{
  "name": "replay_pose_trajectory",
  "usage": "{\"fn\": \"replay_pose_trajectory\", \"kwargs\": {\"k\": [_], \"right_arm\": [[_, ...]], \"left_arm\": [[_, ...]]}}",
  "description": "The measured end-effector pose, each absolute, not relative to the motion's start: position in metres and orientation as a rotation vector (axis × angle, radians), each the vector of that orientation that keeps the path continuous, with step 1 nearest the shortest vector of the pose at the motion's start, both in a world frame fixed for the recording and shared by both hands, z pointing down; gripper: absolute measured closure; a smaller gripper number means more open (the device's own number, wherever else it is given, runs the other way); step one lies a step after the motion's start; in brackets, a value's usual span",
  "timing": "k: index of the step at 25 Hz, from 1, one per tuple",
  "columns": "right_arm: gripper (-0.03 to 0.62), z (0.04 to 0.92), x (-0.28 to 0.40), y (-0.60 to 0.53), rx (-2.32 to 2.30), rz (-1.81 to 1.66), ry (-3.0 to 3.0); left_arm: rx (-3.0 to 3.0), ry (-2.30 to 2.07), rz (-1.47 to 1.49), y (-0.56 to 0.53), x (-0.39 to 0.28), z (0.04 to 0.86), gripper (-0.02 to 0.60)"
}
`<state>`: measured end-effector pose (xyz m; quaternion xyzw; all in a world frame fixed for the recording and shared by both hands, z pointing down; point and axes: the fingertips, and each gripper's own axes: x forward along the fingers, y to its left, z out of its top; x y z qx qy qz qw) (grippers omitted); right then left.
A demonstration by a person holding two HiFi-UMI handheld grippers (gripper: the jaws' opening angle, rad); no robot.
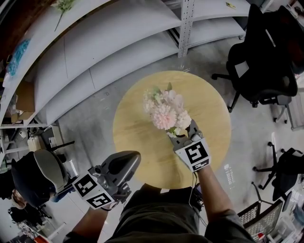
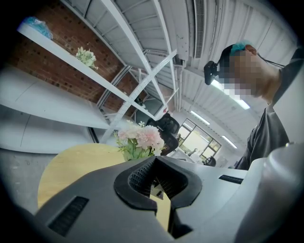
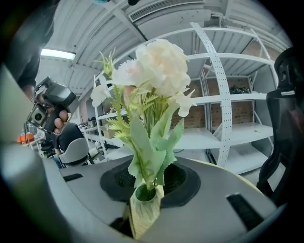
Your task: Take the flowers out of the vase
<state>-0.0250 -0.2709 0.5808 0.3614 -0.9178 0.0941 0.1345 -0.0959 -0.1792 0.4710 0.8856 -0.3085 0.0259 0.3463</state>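
A bunch of pale pink and white flowers (image 1: 164, 111) with green leaves stands in a small yellowish ribbed vase (image 3: 145, 209) on the round wooden table (image 1: 137, 142). My right gripper (image 1: 183, 135) is at the bunch's near side, and in the right gripper view its two black pads close on the vase's sides (image 3: 147, 190) just below the stems (image 3: 149, 156). My left gripper (image 1: 128, 159) hangs off the table's near-left edge, its jaws together with nothing in them (image 2: 156, 182). It faces the flowers (image 2: 140, 137) from a distance.
White shelving (image 1: 118, 38) curves round the far side, with a loose flower stem (image 1: 64, 5) on a shelf. A black office chair (image 1: 261, 66) stands at the right and a grey chair (image 1: 42, 171) at the left. The floor is grey concrete.
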Motion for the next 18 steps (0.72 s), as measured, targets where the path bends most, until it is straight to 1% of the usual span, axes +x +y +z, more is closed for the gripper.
{"fn": "replay_pose_trajectory", "kwargs": {"k": [5,9,18], "right_arm": [[0.527,0.565,-0.024,-0.270,1.070,0.270,-2.676],[0.533,0.540,-0.020,-0.271,1.124,0.322,-2.702],[0.539,0.455,-0.010,-0.266,1.194,0.276,-2.785]], "left_arm": [[2.322,-0.799,0.037,-0.181,-0.100,0.461,0.572],[2.347,-0.795,0.000,-0.183,-0.099,0.448,0.572],[2.384,-0.813,-0.108,-0.184,-0.106,0.415,0.572]]}}
